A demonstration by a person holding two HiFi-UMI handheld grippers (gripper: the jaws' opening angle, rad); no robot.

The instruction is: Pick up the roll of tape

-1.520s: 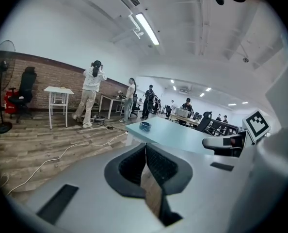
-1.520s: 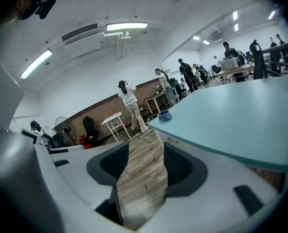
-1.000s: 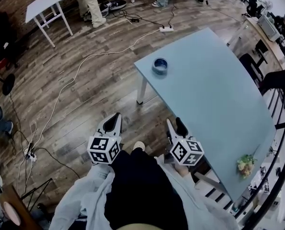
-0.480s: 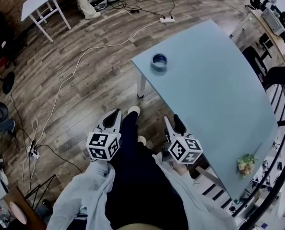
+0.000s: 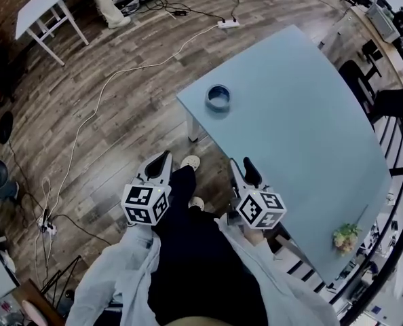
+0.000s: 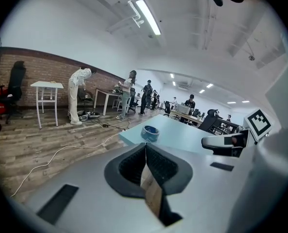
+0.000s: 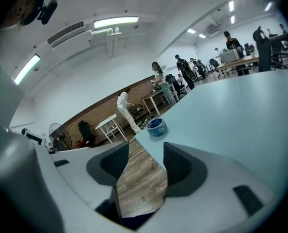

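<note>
Bright, even light; fisheye-warped edges.

Wood-plank floor (image 5: 52, 80), brick wall (image 6: 47, 74), lt-blue table (image 5: 310, 128), sm. white table (image 5: 42, 9), ceiling strip light (image 6: 148, 16).

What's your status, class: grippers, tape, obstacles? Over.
Left gripper shut, empty; right gripper open, empty. Roll of tape flat near table corner, untouched. No obstacle near it.
</note>
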